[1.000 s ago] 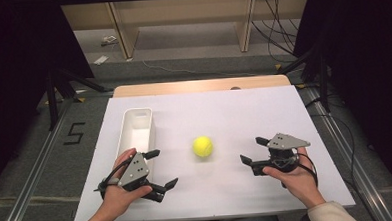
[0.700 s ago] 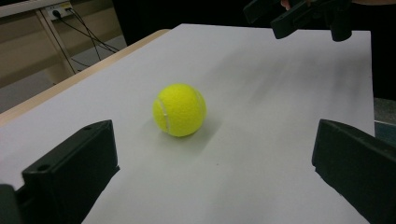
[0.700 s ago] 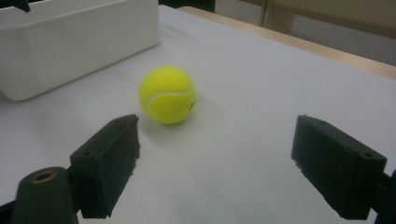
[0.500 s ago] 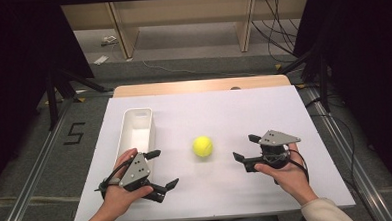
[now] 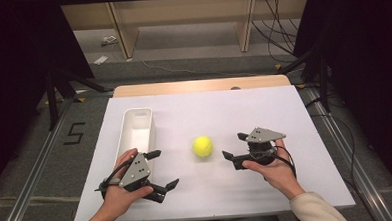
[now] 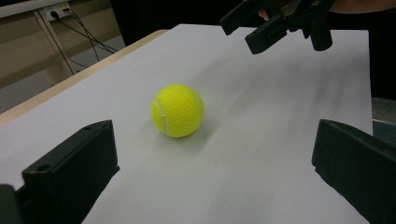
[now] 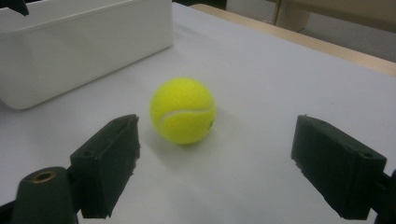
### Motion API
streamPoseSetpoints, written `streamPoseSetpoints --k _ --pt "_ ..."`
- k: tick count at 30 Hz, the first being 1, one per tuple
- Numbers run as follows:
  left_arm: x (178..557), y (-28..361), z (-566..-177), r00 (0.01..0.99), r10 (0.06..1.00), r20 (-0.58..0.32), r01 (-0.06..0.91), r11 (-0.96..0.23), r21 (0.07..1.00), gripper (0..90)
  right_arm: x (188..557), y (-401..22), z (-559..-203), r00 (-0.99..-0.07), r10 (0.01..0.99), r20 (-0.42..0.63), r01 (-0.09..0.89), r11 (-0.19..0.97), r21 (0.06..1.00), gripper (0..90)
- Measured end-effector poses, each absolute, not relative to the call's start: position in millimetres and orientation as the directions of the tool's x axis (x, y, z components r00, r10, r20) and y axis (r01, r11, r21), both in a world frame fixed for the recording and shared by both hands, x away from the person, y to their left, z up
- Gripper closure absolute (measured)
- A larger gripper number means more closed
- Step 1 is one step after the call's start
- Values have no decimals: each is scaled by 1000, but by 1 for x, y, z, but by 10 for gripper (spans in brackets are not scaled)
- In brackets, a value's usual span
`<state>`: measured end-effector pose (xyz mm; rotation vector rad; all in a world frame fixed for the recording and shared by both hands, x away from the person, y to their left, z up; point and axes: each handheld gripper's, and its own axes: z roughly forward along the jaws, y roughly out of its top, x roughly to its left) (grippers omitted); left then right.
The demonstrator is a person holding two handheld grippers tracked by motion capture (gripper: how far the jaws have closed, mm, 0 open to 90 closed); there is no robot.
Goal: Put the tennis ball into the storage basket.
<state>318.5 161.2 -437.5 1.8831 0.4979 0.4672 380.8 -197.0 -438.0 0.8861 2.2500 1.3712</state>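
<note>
A yellow tennis ball [image 5: 202,146] lies on the white table top [image 5: 209,110] between my two grippers. My left gripper [image 5: 164,168] rests near the front left edge, open, with nothing between its jaws. It faces the ball [image 6: 177,110] from some distance. My right gripper [image 5: 234,146] is just to the right of the ball, open and apart from it. In the right gripper view the ball [image 7: 183,110] sits a little ahead of the spread jaws, toward the left one. The left gripper view also catches the right gripper [image 6: 243,30] beyond the ball.
A long white bin [image 5: 137,128] stands left of the ball, just beyond my left hand, and its side wall [image 7: 84,46] is in the right gripper view. A wooden strip [image 5: 203,85] borders the table's far edge. Black frames and cables flank the table.
My right gripper has moved left, closing most of the gap to the ball. The left gripper and the ball have stayed put.
</note>
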Motion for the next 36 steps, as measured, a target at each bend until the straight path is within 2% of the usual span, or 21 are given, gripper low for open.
streamPoseSetpoints --k 36 --pt "318 160 -438 843 533 78 121 -329 937 0 403 -156 -452 -757 653 12 342 381 859 157"
